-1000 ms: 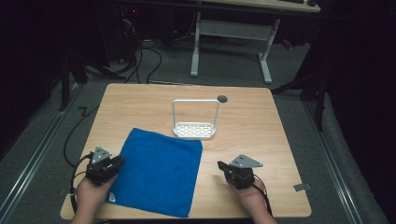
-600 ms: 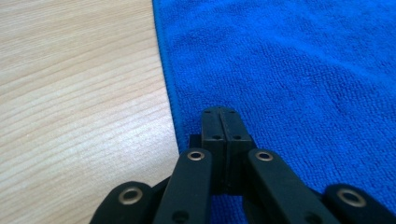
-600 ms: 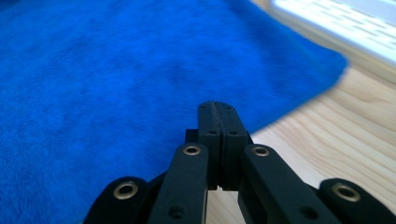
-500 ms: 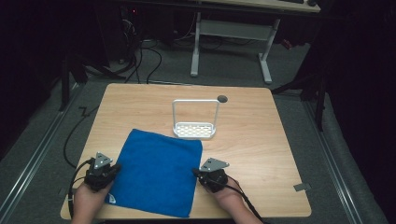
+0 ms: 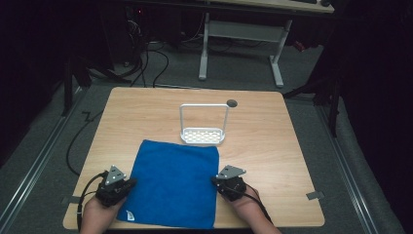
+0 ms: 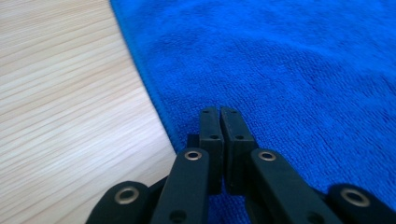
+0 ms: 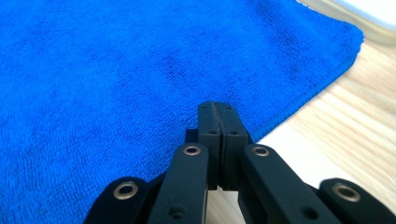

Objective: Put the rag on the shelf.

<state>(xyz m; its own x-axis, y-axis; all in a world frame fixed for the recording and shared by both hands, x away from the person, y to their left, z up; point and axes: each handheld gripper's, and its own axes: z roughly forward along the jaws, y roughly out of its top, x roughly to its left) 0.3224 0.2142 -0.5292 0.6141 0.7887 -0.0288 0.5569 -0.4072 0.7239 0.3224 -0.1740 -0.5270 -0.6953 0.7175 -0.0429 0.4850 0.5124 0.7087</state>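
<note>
though perforated, white rack (image 5: 203, 135) bare

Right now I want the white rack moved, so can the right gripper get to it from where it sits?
Probably yes. The right gripper sits at the blue cloth's right edge, and bare table lies between it and the white rack.

Dim room, grey carpet floor (image 5: 39, 161), white-legged desk (image 5: 241, 34) behind

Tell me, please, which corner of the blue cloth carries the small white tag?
The near-left corner of the blue cloth, by the left gripper: the small white tag lies there, while the other three corners are plain blue.
</note>
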